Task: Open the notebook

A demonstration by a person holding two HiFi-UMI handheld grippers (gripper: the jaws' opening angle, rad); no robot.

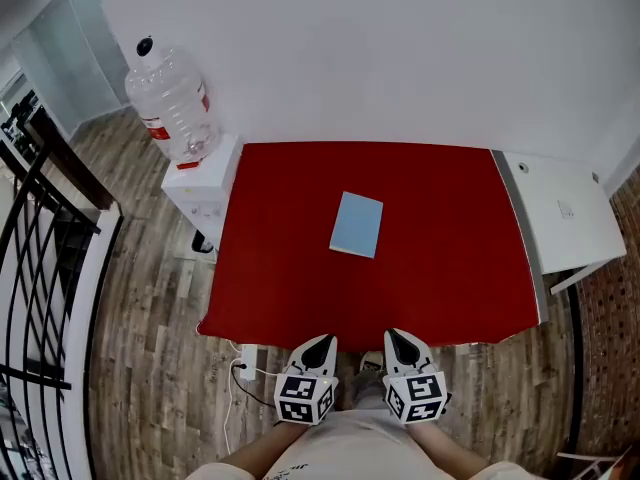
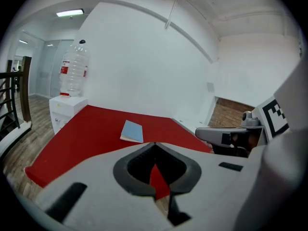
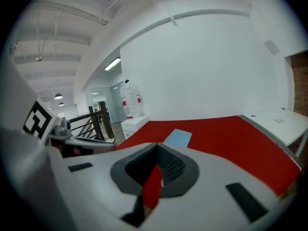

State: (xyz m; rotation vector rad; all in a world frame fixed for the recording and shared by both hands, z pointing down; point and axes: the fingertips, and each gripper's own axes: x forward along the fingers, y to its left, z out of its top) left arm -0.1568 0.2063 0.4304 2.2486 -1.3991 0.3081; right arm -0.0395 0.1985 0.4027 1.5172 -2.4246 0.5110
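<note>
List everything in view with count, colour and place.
Notebook: one, light blue, closed, mid-table.
Table: one, red top, against the white wall.
Water bottle: one, clear with red label, on the dispenser.
Dispenser: one, white, beside the table's left end.
Side desk: one, white, at the table's right end.
Railing: one, black, far left.
Left hand-held gripper: one, white, near table edge, jaws together, empty.
Right hand-held gripper: one, white, beside it, jaws together, empty.

Table (image 1: 440, 268): red, by the white wall.
Water bottle (image 1: 172, 103): big, on a white stand (image 1: 205, 183).
Desk (image 1: 560, 213): white, touching the table's right side.
Railing (image 1: 40, 238): black, far left.
</note>
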